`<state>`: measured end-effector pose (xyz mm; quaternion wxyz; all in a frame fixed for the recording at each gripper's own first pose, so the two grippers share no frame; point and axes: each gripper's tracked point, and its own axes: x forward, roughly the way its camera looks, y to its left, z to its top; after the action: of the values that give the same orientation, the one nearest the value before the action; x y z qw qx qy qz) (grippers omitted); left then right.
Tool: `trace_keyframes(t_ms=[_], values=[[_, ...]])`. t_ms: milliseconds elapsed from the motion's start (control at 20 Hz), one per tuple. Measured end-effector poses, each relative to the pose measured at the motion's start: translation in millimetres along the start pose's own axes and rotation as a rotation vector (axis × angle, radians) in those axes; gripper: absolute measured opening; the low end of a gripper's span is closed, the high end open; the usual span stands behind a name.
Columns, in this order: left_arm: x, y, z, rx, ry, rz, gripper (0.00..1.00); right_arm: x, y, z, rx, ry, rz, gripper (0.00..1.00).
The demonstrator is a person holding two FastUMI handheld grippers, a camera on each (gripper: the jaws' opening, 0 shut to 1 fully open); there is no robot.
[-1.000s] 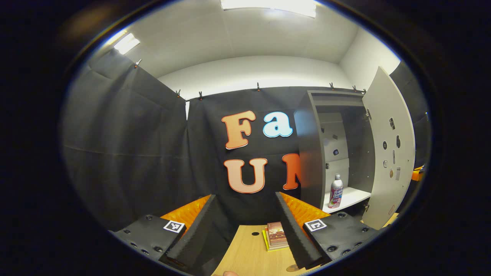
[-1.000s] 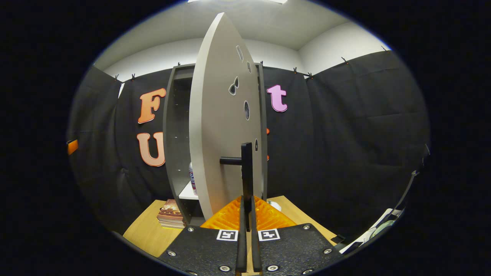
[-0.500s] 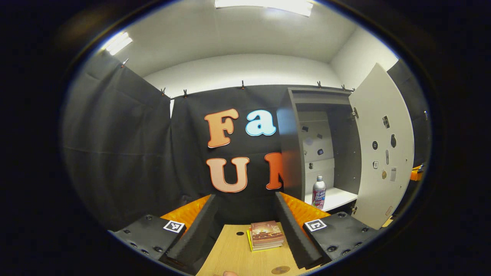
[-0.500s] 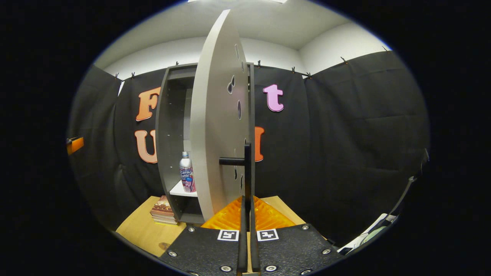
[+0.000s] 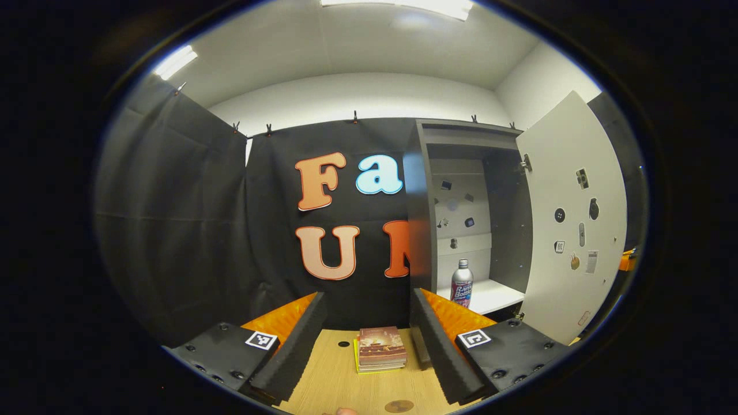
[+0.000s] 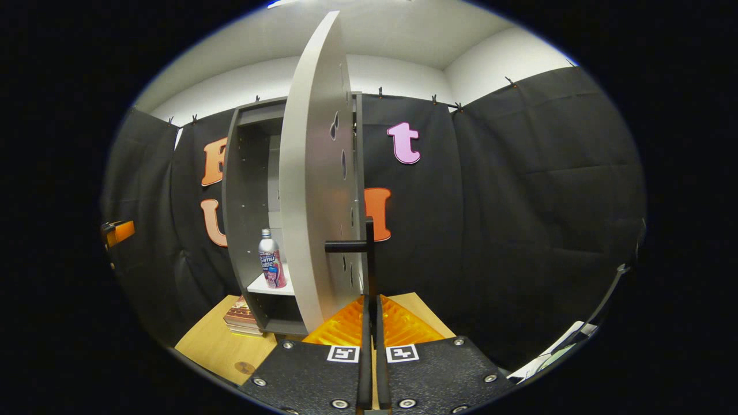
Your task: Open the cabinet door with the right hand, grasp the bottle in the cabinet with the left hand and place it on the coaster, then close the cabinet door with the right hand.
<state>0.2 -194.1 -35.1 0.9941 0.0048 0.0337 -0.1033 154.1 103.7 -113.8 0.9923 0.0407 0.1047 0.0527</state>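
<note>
The grey cabinet [image 5: 418,230] stands open on the wooden table, its door [image 5: 571,230] swung out to the right. A silver bottle [image 5: 461,283] with a pink label stands upright on the white shelf inside; the right gripper view also shows the bottle [image 6: 271,267]. My right gripper [image 6: 371,305] is shut on the door's black handle [image 6: 369,248], with the door [image 6: 314,190] seen edge-on. My left gripper [image 5: 367,300] is open and holds nothing, well short of the bottle, which lies ahead and to its right. A round brown coaster [image 5: 399,406] lies on the table below it.
A small stack of books [image 5: 380,349] lies on the table [image 5: 323,380] left of the cabinet's base, between my left fingers in view. Black cloth walls close in the booth. The coaster [image 6: 244,367] lies in front of the books [image 6: 242,320].
The door has swung wider with my right gripper still on its handle, baring the bottle. My left gripper has turned to the right, so cabinet and bottle sit nearer the middle of its view.
</note>
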Motion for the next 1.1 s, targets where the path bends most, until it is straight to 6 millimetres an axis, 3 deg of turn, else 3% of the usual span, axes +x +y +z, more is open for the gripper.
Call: trace_keyframes(t_ms=[400, 650, 900, 950, 1100], values=[[10.0, -52.5, -3.0, -0.004, 0.013, -0.011, 0.96, 2.4, -4.6, 0.3, 0.029, 0.009, 0.073, 0.03], [20.6, -85.4, -1.5, -0.022, 0.003, -0.017, 0.96, 0.5, -5.5, 9.8, 0.007, -0.024, 0.131, 0.09], [51.3, -116.7, -1.7, -0.044, -0.008, -0.044, 0.98, -5.8, -19.5, 12.5, 0.014, -0.024, 0.094, 0.23], [58.5, -124.6, -2.6, -0.045, -0.008, -0.052, 0.98, -5.1, -25.2, 14.1, 0.007, -0.033, 0.071, 0.2], [85.3, -148.8, -6.9, -0.052, -0.015, -0.079, 0.98, -3.2, -43.0, 15.4, -0.012, -0.045, -0.001, 0.39]])
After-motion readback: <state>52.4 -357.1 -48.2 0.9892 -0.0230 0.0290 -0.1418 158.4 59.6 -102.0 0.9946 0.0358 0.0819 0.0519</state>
